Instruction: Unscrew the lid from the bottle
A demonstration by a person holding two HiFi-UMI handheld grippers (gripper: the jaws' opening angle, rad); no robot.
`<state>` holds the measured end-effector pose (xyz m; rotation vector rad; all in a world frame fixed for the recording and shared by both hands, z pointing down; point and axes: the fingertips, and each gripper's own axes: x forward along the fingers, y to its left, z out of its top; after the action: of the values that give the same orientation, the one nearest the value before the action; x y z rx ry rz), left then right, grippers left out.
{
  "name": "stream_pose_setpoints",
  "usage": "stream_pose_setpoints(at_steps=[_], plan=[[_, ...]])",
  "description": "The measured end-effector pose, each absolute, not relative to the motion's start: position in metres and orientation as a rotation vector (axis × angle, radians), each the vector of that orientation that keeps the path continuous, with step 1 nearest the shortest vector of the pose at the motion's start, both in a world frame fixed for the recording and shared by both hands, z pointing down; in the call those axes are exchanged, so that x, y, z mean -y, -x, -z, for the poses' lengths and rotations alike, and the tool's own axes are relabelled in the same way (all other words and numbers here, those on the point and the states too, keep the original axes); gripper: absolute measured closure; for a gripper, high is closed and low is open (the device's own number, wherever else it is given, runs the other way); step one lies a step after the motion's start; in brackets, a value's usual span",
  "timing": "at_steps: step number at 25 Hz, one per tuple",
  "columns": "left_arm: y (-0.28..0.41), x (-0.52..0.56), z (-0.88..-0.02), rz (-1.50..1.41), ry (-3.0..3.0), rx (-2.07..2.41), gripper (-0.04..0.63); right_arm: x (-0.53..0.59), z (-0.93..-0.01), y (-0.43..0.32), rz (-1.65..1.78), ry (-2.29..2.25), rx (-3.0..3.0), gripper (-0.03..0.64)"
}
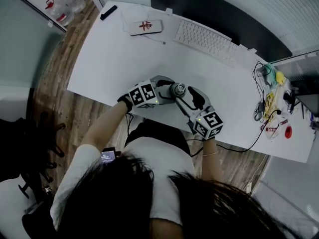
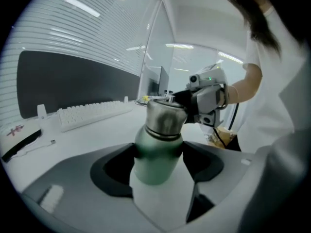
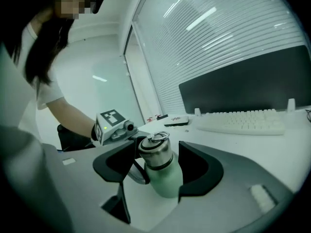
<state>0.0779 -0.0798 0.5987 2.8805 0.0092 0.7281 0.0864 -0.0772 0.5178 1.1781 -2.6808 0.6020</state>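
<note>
— Left hand-held gripper [image 1: 168,89] is clamping the green bottle [image 2: 156,154] by its body; we are holding it over the counter [image 1: 124,59], near its front edge.
— We are seeing its long axis nearly upright, steel lid [image 3: 154,152] pointing up. Right hand-held gripper [image 3: 159,155] is standing wide open around that lid.

Feeds look dim and cool-tinted on my end. Soft light from ceiling strips [image 2: 81,6], barely any shadows, slight sheen on the lid [image 2: 165,116]. Heavy fisheye warp, dark corners, mushy foreground.
</note>
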Motion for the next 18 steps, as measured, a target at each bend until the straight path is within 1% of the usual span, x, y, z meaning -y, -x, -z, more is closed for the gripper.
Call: stream_pose_setpoints(at_steps=[7,18], plan=[[-0.075,0.079,-0.600,-0.685,-2.859,0.180,0.230,0.081,-0.521,-0.075,-0.534,-1.338,2.650,0.363],[-0.076,0.075,-0.592,-0.627,-2.845,0.210,0.230,0.090,-0.524,-0.068,-0.475,-1.357,2.627,0.365]])
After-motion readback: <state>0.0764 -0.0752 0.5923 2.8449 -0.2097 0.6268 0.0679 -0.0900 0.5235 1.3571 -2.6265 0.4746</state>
